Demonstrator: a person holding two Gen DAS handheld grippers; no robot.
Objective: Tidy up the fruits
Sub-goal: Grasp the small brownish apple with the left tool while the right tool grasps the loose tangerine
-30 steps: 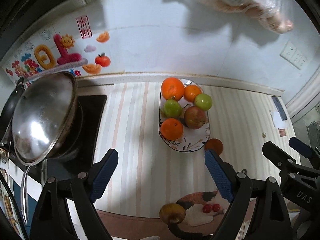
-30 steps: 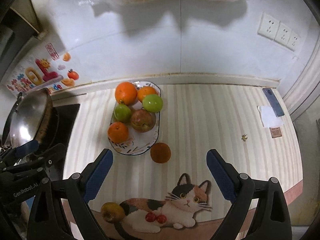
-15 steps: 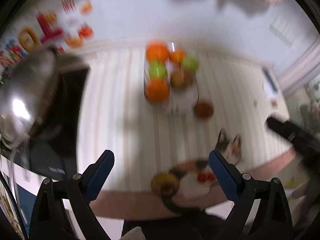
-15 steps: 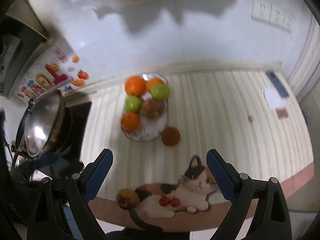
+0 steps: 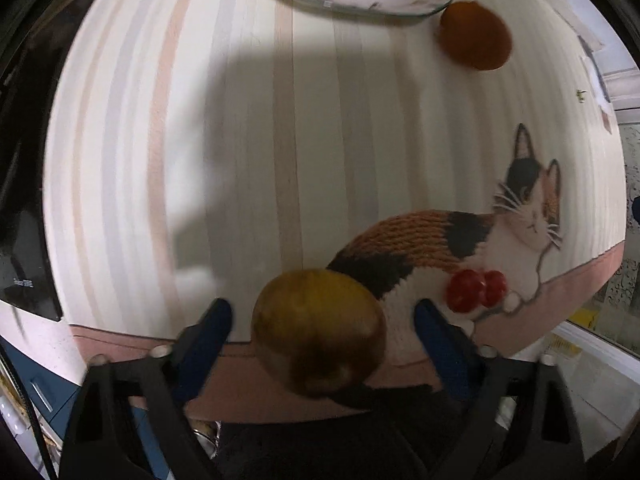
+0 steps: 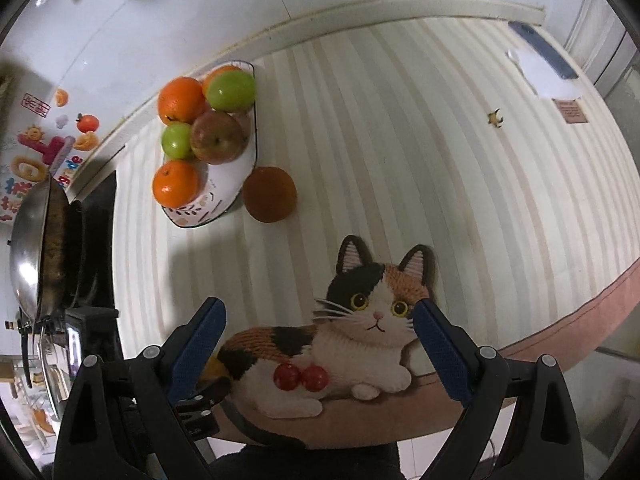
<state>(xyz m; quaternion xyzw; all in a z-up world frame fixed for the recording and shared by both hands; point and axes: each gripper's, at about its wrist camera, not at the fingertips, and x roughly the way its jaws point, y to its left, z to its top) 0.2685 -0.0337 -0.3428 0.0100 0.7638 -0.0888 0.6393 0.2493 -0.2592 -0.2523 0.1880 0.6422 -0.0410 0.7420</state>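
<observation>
A yellow-brown fruit (image 5: 318, 330) is sitting on the striped mat (image 5: 248, 152), at the near edge of it, just left of the tail end of the calico cat picture (image 5: 452, 248) printed on the mat. The left gripper (image 5: 322, 320) is hanging wide open around this fruit, 1 blue pad (image 5: 208, 330) on each side; there is a gap between each pad and the fruit, so nothing is being gripped. In the right wrist view only a sliver of the fruit is showing past that gripper's left finger.

Beyond the cat picture, a dark orange (image 6: 270, 194) is lying loose on the mat, just beside the near right rim of the oval plate (image 6: 224, 200); whether it is touching the rim cannot be told. The plate is holding 6 fruits: a reddish apple (image 6: 218, 136) in the middle, 2 green apples (image 6: 232, 90), and 3 oranges (image 6: 176, 184).

The right gripper (image 6: 320, 340) is hovering over the cat picture with its jaws spread wide, holding nothing. Left of the plate a steel wok (image 6: 38, 252) is resting on a black stove. Far to the right of the plate, a dark phone (image 6: 542, 50) is lying by the wall.
</observation>
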